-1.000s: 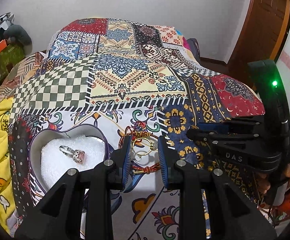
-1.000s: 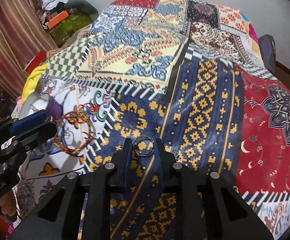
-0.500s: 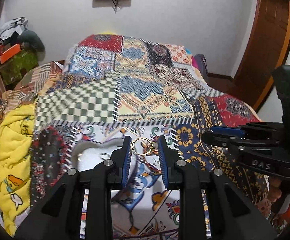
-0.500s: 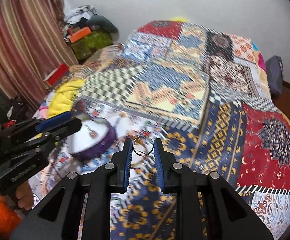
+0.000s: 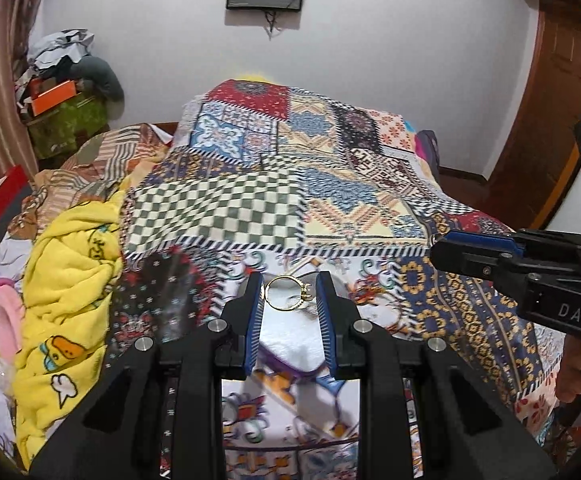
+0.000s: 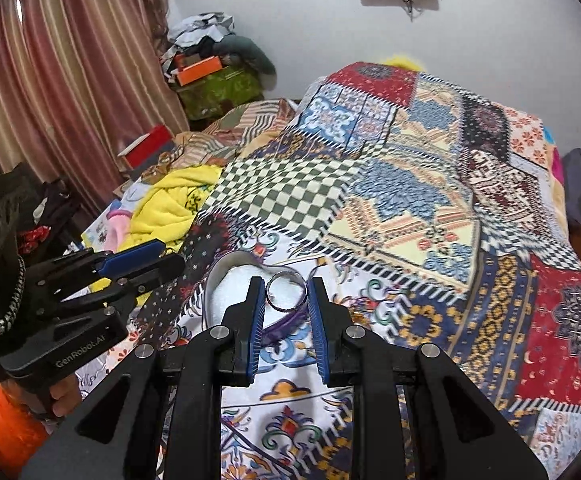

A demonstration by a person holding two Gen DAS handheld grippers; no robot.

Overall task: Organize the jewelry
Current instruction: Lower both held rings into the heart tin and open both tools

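While both tools hang above the patchwork bedspread (image 5: 218,208), each grips one ring between its blue pads.

Left gripper (image 5: 289,294): jaws closed down to ring width, pinching a gold ring (image 5: 288,298) at the very fingertips. Ring stands nearly edge-up, centre of the left wrist frame; a small setting shows on its right side, close to the right pad. Directly below and behind the ring lies the heart-shaped box (image 5: 290,340), white lining visible between the fingers, purple wall at lower centre.

Right gripper (image 6: 286,294): jaws likewise narrowed to ring width, holding a silver band ring (image 6: 286,294) at the fingertips, opening turned toward the camera. Same box (image 6: 234,280) sits just left of and under the fingertips in the right wrist frame; band overlaps the box's right edge in the picture. Height of either ring above the lining cannot be judged, probably clear of it.

Each tool appears in the other's view: right gripper (image 5: 474,254) at right edge, left gripper (image 6: 138,258) at left edge. Yellow blanket (image 5: 70,280) bunched at left.
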